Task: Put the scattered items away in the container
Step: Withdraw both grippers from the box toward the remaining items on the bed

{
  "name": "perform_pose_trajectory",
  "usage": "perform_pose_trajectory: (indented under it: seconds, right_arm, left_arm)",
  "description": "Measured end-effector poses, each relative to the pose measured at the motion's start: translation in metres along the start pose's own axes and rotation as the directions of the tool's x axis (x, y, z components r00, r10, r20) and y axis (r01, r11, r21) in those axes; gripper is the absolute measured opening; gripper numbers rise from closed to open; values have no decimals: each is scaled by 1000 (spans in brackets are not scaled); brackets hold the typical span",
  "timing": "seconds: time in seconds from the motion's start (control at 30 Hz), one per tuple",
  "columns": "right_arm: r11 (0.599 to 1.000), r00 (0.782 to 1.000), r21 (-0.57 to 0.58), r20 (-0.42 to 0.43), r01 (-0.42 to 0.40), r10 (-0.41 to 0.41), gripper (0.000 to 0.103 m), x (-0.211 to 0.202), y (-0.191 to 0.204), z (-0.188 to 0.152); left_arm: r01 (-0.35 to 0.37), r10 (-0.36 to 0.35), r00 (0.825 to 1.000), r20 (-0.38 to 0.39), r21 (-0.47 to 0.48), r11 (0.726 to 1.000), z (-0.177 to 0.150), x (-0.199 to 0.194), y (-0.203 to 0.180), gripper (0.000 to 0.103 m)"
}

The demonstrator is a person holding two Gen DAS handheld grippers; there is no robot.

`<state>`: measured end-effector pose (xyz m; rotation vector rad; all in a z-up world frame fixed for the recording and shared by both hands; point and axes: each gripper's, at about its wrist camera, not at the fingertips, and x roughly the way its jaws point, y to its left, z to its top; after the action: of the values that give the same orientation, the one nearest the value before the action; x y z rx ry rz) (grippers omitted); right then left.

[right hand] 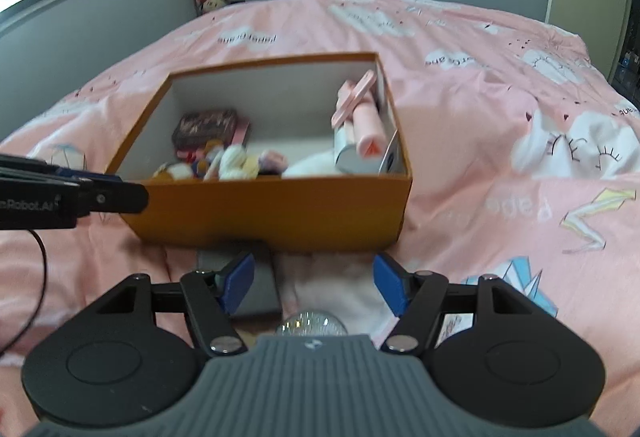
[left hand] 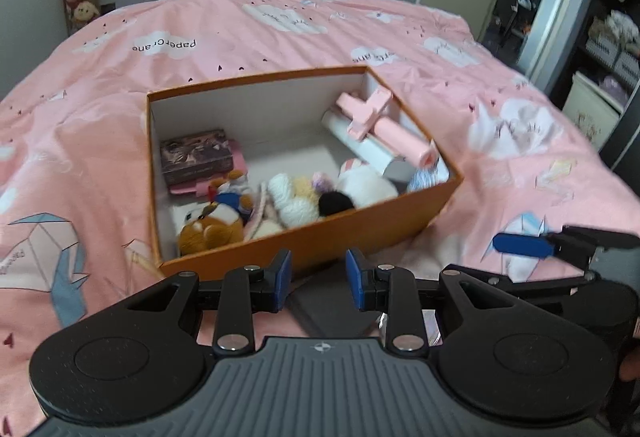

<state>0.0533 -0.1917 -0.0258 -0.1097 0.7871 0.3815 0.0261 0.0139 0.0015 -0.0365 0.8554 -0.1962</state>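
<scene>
Centrally in both wrist views sits the orange box, open-topped, resting on the pink bedspread. It already holds a dark tin at its left wall, a heap of plush toys along the near wall, and a pink-handled roller leaning in the right corner.

What remains outside lies at the lower centre of the right wrist view: a flat grey item, touching or nearly touching the box's near wall, and a glittering rounded object half hidden behind the gripper body; its identity cannot be told.

The right gripper has its blue pads wide apart and empty. The grey item lies just beside its left pad, long axis running away from the camera toward the box; the glittering object lies between the fingers, closer to the palm.

The left gripper also stands with fingers parted, holding nothing; in its view the grey item shows just beneath and between the pads.

Both grippers are close, but the right one appears better centred over the leftovers. A likely next move is a short descent and closure, then a lift forward over the near wall.
</scene>
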Motion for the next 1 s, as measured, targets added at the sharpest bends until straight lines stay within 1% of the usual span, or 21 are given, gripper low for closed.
perform_pose_trajectory:
  seconds: [0.07,0.1,0.17,0.23,0.33,0.5,0.67,0.8,0.83,0.9,0.93,1.0]
  right_arm:
    - [1000,1000,-3,-16,6,-6,70,1,2,-5]
    - [1000,1000,-4,-26,4,-4,72,2,3,-7]
    - [1000,999,-4,-45,3,-3,74,3,5,-12]
    - [1000,998,2,-69,4,-4,74,5,6,-17]
    - [1000,994,14,-110,6,-5,74,8,7,-23]
    - [1000,985,16,-172,12,-9,74,13,8,-32]
    - [998,977,56,-215,3,9,74,19,3,-39]
    - [997,970,77,-244,-3,21,72,26,-2,-41]
    - [997,967,81,-253,-6,26,72,28,-2,-41]
    - [995,961,94,-272,-25,50,65,33,-4,-43]
    - [994,957,103,-282,-45,72,64,35,-5,-43]
    - [987,946,116,-294,-109,139,63,39,-3,-44]
  left_arm:
    - [-9,9,1000,-18,23,1000,-7,-1,0,40]
    - [-13,14,999,-30,34,999,-10,-1,0,42]
    - [-16,19,998,-61,48,999,-17,1,1,44]
    - [-3,8,995,-99,46,999,-23,4,2,44]
    - [30,-28,987,-156,12,999,-33,10,6,44]
    - [59,-68,970,-232,-47,997,-47,19,12,44]
    - [97,-117,954,-276,-84,992,-55,29,16,44]
    - [110,-132,946,-296,-90,990,-56,34,16,44]
    - [114,-136,944,-301,-88,990,-57,36,16,44]
    - [120,-139,941,-309,-79,990,-57,39,13,44]
    - [122,-140,939,-313,-75,990,-57,40,12,45]
    - [126,-142,935,-324,-70,990,-57,43,11,47]
